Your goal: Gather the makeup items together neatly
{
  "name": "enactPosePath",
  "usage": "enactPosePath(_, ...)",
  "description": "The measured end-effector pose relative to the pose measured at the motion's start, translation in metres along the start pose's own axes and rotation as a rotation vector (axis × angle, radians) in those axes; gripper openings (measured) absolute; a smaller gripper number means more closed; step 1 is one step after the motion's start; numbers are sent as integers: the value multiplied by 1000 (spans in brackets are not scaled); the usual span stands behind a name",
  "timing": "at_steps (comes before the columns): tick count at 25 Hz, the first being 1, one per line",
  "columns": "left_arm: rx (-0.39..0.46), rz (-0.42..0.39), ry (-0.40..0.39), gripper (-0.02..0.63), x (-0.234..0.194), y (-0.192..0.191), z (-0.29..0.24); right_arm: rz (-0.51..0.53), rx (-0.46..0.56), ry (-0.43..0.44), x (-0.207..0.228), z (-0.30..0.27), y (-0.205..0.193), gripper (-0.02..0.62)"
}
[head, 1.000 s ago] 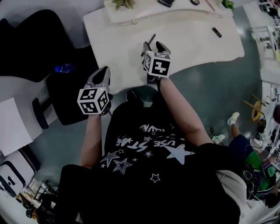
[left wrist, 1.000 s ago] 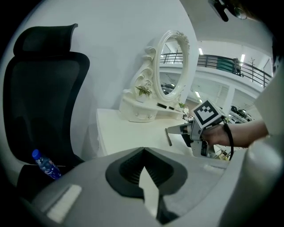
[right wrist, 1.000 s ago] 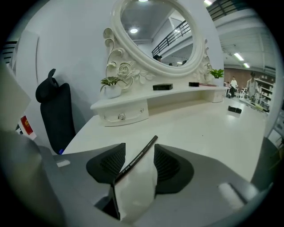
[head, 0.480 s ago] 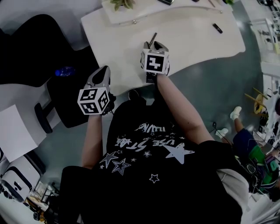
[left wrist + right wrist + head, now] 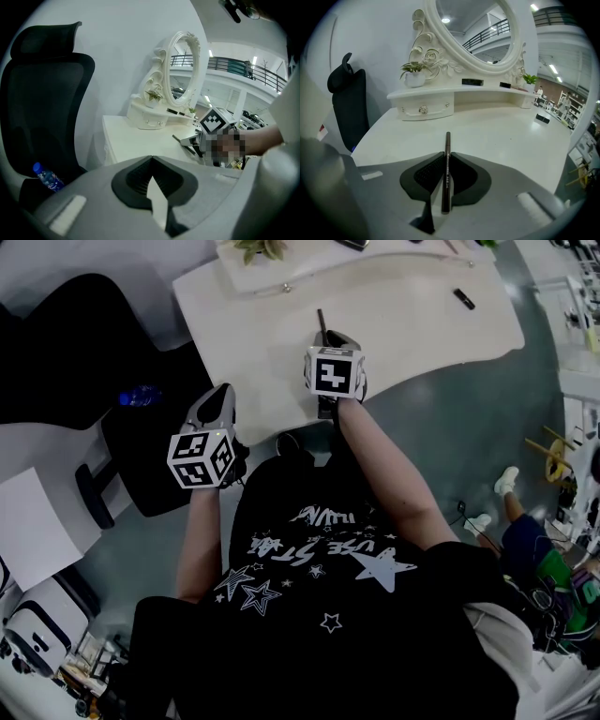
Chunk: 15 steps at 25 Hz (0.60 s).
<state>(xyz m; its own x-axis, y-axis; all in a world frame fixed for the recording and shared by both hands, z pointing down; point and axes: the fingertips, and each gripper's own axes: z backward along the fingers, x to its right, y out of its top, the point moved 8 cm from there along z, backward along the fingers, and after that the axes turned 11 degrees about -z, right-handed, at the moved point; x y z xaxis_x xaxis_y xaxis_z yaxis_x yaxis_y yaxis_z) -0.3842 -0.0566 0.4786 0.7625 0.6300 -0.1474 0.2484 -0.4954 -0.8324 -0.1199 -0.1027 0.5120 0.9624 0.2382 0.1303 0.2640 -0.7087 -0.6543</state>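
The shelf (image 5: 459,93) is cut off at the head view's top edge, and the dark pieces (image 5: 472,82) on it are too small to name. The right gripper (image 5: 329,337) is clamped on a brown pencil (image 5: 446,173), which sticks forward over the white table (image 5: 422,329). The left gripper (image 5: 151,159) has its jaws together on nothing, off the table's edge, near a black chair (image 5: 42,93) with a bottle (image 5: 47,177) on it. A dark item (image 5: 464,298) lies well apart. An ornate mirror (image 5: 473,28) stands behind, and the floor (image 5: 441,427) is glossy grey.
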Motion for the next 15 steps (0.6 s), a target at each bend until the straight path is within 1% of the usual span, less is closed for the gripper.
enactPosePath(3, 5, -4, -4, 2, 2, 1, -2, -1, -7, 13, 3, 3, -1, 67)
enactPosePath(8, 12, -15, -15, 2, 11, 6, -6, 4, 13, 30, 13, 14, 5, 67)
enactPosePath(15, 27, -30, -45, 2, 38, 18, -16, 31, 51, 26, 45, 21, 29, 67)
